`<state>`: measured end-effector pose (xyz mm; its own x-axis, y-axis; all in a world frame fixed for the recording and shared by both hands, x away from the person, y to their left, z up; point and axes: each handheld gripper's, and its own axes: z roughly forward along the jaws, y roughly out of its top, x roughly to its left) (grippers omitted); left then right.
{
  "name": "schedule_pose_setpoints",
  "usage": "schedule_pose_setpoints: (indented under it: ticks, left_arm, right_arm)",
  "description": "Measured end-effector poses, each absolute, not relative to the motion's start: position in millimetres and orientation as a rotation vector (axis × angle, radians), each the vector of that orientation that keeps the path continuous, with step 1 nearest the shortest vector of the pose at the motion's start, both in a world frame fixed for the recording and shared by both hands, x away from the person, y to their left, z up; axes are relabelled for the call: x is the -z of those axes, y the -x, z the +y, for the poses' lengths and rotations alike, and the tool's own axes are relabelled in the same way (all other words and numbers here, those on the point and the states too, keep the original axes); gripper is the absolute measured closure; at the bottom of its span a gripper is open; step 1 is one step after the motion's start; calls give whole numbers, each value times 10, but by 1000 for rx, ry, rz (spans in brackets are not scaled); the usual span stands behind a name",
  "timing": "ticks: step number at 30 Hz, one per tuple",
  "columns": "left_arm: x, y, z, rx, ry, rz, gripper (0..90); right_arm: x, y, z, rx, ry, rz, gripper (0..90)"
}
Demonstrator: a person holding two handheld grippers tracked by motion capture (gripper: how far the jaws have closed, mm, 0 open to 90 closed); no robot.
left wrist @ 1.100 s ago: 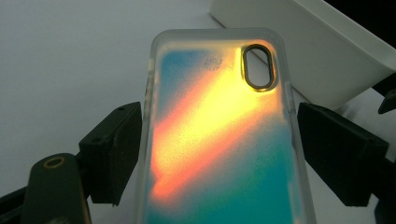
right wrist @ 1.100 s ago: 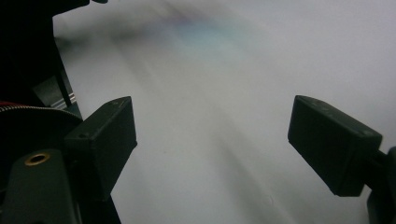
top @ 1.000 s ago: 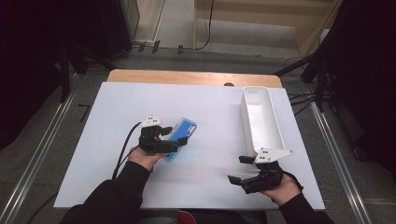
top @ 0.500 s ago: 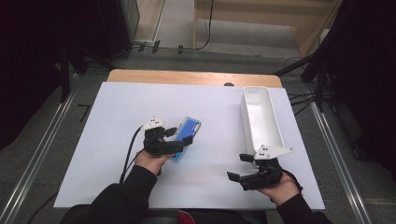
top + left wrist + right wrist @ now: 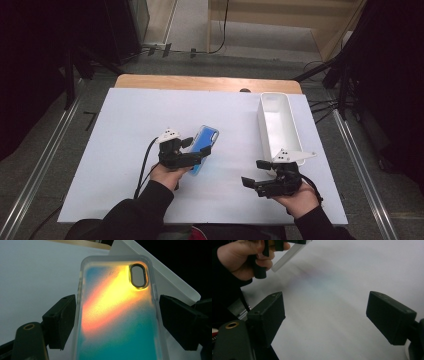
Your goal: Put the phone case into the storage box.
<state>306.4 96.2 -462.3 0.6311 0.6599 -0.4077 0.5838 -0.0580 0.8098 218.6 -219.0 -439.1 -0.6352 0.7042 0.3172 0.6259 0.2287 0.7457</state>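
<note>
Phone case [image 5: 116, 315]: blue-orange, clamped across its width, raised over the white table [image 5: 125, 130]
Left gripper [image 5: 192, 152]: jaws closed on the case's long edges
Right gripper [image 5: 257, 172]: jaws spread, nothing between
White bin [image 5: 277, 125]: just beyond the right gripper

White sheet [image 5: 125, 150] is covering the table, with a strip of the wooden tabletop [image 5: 200, 82] showing along the far edge. Grey floor [image 5: 45, 150] is lying on both sides; metal rails [image 5: 37, 172] are running along the left and right of the table. Black cables [image 5: 220, 35] are trailing across the floor beyond the far edge. Light wooden furniture [image 5: 280, 15] is standing at the back. Dark stands and black drapes [image 5: 45, 50] are flanking both sides. Light is falling evenly on the sheet.
</note>
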Motion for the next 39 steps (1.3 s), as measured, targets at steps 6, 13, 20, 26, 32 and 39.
schedule_pose_setpoints:
  ticks: [6,13,20,26,32,39]
  left_arm:
    - [4640,-3057,964,-86,-1704,1025,165]
    - [4650,-3034,964,-89,-1682,1042,165]
    - [4657,-3012,970,-110,-1664,1049,166]
    - [4671,-2984,963,-130,-1631,1052,165]
    - [4701,-2941,935,-141,-1618,1049,165]
    - [4719,-2908,914,-141,-1598,1055,166]
  right_arm:
    - [4297,-2242,-2179,-1388,-1334,2361,141]
    - [4212,-2293,-2132,-1392,-1359,2340,141]
    - [4095,-2373,-2076,-1416,-1392,2336,208]
    - [4004,-2459,-2024,-1434,-1398,2335,208]
    - [3965,-2563,-1971,-1445,-1426,2328,212]
    - [3909,-2659,-1933,-1445,-1462,2328,224]
